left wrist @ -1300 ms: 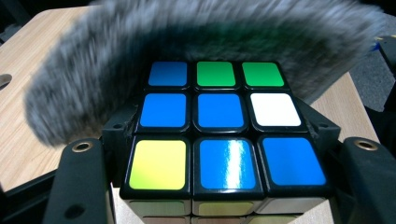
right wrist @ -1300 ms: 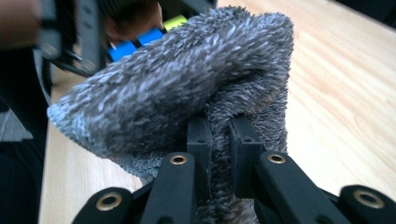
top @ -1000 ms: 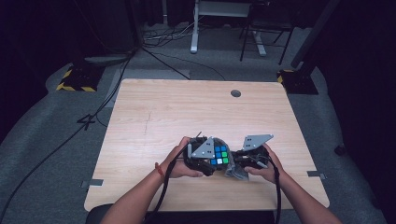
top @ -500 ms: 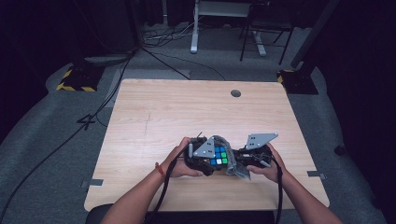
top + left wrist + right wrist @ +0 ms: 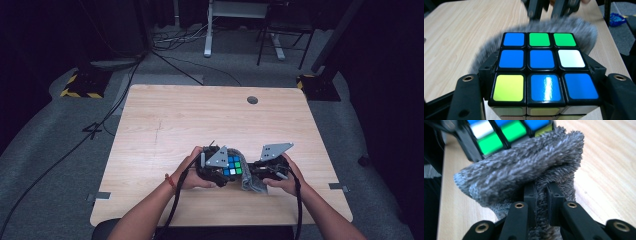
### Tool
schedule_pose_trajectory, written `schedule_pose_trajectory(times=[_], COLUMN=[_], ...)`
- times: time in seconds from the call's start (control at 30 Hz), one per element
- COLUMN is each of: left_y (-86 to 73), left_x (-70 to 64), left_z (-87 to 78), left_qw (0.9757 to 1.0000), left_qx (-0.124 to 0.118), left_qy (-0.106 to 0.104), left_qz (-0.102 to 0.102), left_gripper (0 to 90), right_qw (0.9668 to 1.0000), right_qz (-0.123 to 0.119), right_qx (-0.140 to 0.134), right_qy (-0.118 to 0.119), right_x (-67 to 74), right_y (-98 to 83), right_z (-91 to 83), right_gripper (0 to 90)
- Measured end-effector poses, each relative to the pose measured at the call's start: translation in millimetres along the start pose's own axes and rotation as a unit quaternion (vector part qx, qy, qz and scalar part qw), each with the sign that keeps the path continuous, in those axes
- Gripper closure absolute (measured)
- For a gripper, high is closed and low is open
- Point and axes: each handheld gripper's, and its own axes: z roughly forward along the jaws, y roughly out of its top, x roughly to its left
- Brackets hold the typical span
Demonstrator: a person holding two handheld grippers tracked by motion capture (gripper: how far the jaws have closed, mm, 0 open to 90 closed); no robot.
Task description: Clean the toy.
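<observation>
1. A colour cube is clamped between the fingers of the left gripper; its upper face, mostly blue with two green tiles, one white and one yellow-green, is turned to the camera riding on that gripper.
2. A grey fleecy cloth is pinched between the closed fingers of the right gripper; a narrow fold of it is seen running down between the two pads.
3. The bunched upper part of the cloth is pressed against the far side of the cube, just beyond the right fingers.
4. In the high view the cube is seen between the two grippers, with the cloth hanging just beside it at the right fingers.
5. Both grippers are held close together over the near part of the wooden surface.
</observation>
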Motion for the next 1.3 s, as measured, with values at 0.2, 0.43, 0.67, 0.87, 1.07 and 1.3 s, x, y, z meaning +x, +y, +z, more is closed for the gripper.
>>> schedule_pose_trajectory(times=[0.2, 0.43, 0.67, 0.87, 1.07, 1.3], left_y=[-0.5, 10.5, 8.6, 4.9, 2.3, -5.4], left_x=[-3.4, -7.9, -4.6, -1.2, -1.2, 1.7], left_z=[7.2, -6.1, -9.0, -9.3, -1.6, 9.3], left_qw=[1.0000, 0.9992, 0.9988, 0.9996, 0.9998, 0.9996], left_qx=[0.009, -0.037, -0.045, -0.027, -0.015, -0.003], left_qy=[-0.002, -0.016, -0.017, -0.007, -0.012, -0.019], left_qz=[0.002, 0.005, -0.001, -0.005, -0.006, -0.020], left_gripper=[33.5, 33.5, 33.5, 33.4, 33.4, 33.5], right_qw=[1.0000, 0.9994, 0.9993, 0.9999, 0.9993, 0.9993], right_qz=[-0.004, -0.012, -0.020, -0.006, 0.000, -0.016], right_qx=[-0.004, 0.030, 0.031, -0.001, -0.035, -0.001], right_qy=[-0.008, -0.013, -0.005, -0.009, -0.012, -0.033], right_x=[-0.1, 2.6, 7.7, 3.9, 2.6, 0.3], right_y=[0.6, -3.2, 1.0, 2.3, 6.1, 3.4], right_z=[-3.3, 10.5, 12.0, -3.2, -15.8, -11.0], right_gripper=[80.7, 80.7, 80.7, 80.7, 80.8, 80.7])
